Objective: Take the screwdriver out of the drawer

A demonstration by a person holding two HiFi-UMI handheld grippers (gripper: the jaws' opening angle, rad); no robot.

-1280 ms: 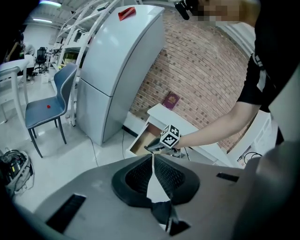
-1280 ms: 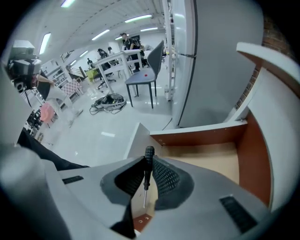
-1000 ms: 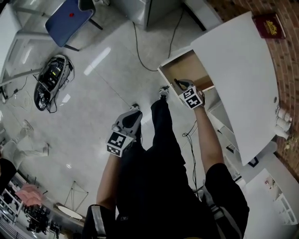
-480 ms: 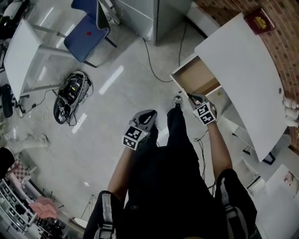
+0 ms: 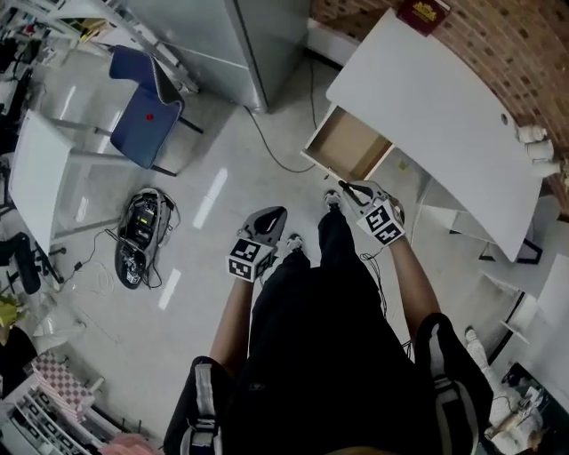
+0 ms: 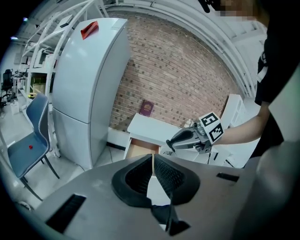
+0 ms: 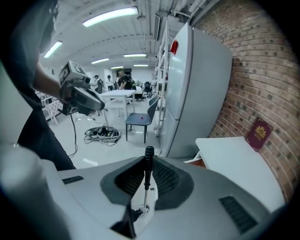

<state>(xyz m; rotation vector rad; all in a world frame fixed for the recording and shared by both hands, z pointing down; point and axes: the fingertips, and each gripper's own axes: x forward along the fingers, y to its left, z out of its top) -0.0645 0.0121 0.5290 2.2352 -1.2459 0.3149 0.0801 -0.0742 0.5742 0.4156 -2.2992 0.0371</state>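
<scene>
Right jaws: clenched on screwdriver (image 7: 146, 180); black handle stands up between the pads, metal shaft runs down toward the gripper body.
Right gripper (image 7: 147, 159): held in the air just off the open drawer's front corner, not touching it.
Screwdriver place: out of the drawer (image 5: 342, 147), carried in the right gripper, resting on nothing.
Left jaws: pressed together, nothing between them.
Left gripper (image 6: 153, 159): held over the floor beside the person's dark trouser leg, well apart from the drawer, pointing toward the desk.
Drawer: pulled out from the desk's front edge; brown bottom bare in the part that shows.
Desk (image 5: 444, 107): white top, long side against the brick wall.
Red book (image 5: 423, 11): flat at the desk's far corner by the wall.
Fridge (image 7: 197, 84): grey, standing past the desk's far end.
Blue chair (image 5: 142, 102): on the floor, well apart from the desk.
Cable bundle (image 5: 142, 235): on the floor near the chair.
</scene>
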